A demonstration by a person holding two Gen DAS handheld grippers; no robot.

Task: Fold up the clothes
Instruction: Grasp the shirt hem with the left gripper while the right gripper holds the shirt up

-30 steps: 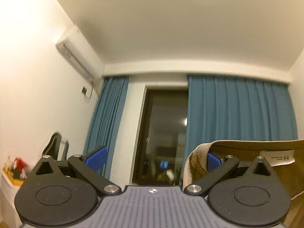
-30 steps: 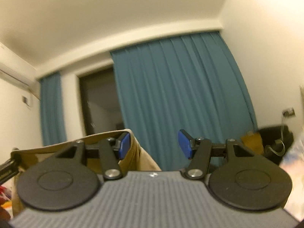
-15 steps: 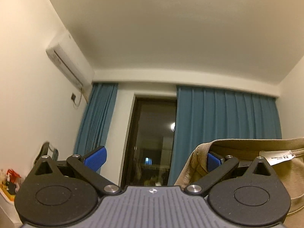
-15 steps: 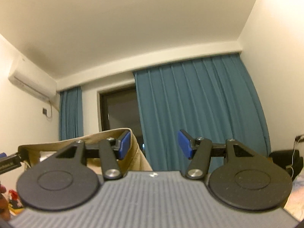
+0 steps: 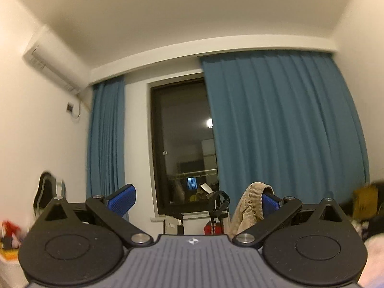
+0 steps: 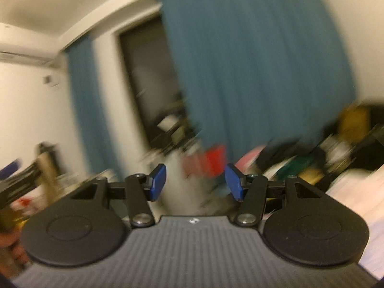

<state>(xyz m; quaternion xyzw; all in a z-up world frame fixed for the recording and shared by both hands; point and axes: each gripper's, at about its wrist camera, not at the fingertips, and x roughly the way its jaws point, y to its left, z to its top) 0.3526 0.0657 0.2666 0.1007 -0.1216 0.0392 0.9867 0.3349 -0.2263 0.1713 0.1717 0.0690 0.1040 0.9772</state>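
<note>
Hanging on the wide-apart left gripper's (image 5: 195,200) right finger, the tan cloth (image 5: 249,206) maybe needs grabbing again; the right gripper (image 6: 195,182) gapes empty.

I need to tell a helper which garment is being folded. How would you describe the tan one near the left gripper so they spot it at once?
Start at the big blue curtain right of the dark window. Below its lower left edge, the tan garment hangs bunched over the right finger of the left gripper. Its ribbed, corduroy-like beige cloth is the only fabric draped on a blue pad.
</note>
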